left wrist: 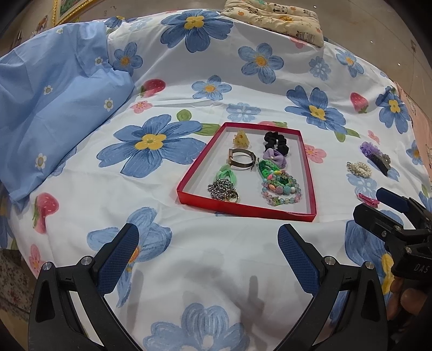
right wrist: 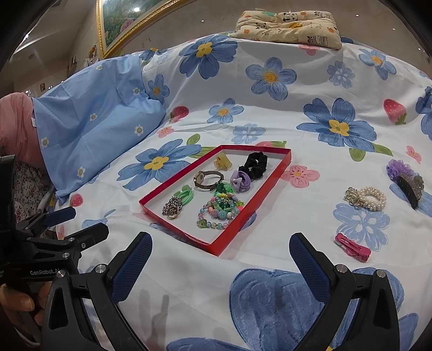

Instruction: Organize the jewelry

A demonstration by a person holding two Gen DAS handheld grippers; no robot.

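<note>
Here, the shallow red cardboard tray [left wrist: 246,210] lies flat on the white bedsheet printed with blue flowers and strawberries [left wrist: 205,270], near the middle of the bed. Eight pieces lie inside it: one yellow claw clip [left wrist: 241,139], one black fabric scrunchie [left wrist: 276,141], one gold-toned wristwatch [left wrist: 242,158], one lilac bow hair tie [left wrist: 273,155], one green cord band [left wrist: 226,174], one silver chain bracelet [left wrist: 222,190], one green braided band [left wrist: 267,168] and one pastel beaded bracelet [left wrist: 280,190]; the last may be more than one strand, which cannot be told. Four pieces lie on the sheet to the tray's right, well apart from it: one white pearl bracelet [right wrist: 365,198], one purple ruffled scrunchie [right wrist: 398,167] touching one dark claw clip [right wrist: 410,187], and one pink snap hair clip [right wrist: 352,247].

The left gripper [left wrist: 208,259] hovers over bare sheet just before the tray's near edge, its two blue-padded fingers wide apart and empty. The right gripper [right wrist: 220,264] hovers near the tray's near corner, fingers likewise spread and holding nothing.

Only the right wrist view shows the pink clip whole; in the left view the right gripper partly covers it. The right view alone shows a gold-framed painting [right wrist: 127,21] clearly and a pink cloth [right wrist: 16,121] beside the light blue daisy-print pillow [right wrist: 100,118]. Both show one cream panda-print cushion [left wrist: 278,19] at the far end.
</note>
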